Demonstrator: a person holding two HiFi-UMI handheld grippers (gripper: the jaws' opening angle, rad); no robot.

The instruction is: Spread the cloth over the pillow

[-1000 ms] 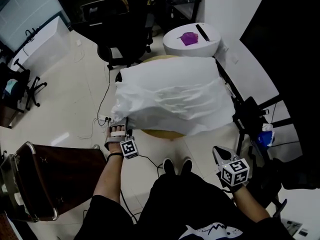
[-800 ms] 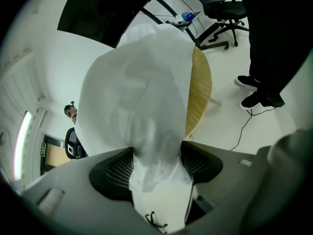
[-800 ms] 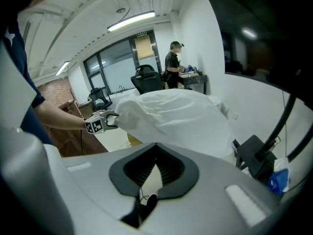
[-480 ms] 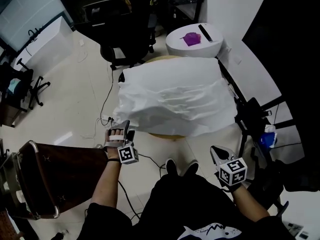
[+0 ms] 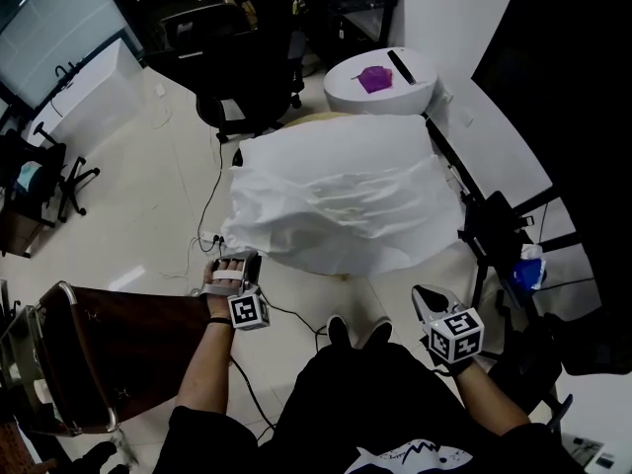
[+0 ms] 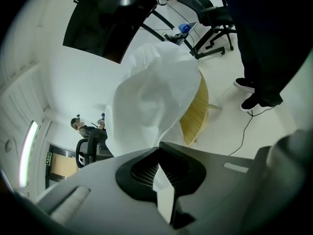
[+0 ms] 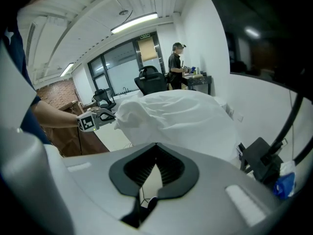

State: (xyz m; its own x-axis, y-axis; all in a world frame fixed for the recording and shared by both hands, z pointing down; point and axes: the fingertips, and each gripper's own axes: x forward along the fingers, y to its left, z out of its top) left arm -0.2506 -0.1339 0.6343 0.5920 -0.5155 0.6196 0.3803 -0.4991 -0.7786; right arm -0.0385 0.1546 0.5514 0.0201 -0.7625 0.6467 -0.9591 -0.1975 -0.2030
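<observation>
A white cloth (image 5: 341, 191) lies draped over a mound on a round wooden table (image 5: 318, 116); the pillow is hidden beneath it. My left gripper (image 5: 235, 262) sits at the cloth's near left corner. Its jaws have just been closing, and in the left gripper view (image 6: 159, 148) a fold of the cloth (image 6: 146, 97) is pinched between them. The right gripper view also shows that gripper (image 7: 110, 114) holding the corner of the cloth (image 7: 181, 114). My right gripper (image 5: 427, 295) hangs shut and empty off the table's near right, its jaws (image 7: 156, 145) pointing at the cloth.
A white round stand (image 5: 336, 92) with a purple item (image 5: 374, 76) stands behind the table. Black office chairs (image 5: 232, 57) are at the back left, a brown chair (image 5: 109, 354) near left, a black stand (image 5: 494, 230) right. Cables (image 5: 202, 235) cross the floor. A person (image 7: 176, 62) stands far back.
The left jaws went from open to shut on the cloth's near left corner and lifted slightly with it. The right gripper stayed put.
</observation>
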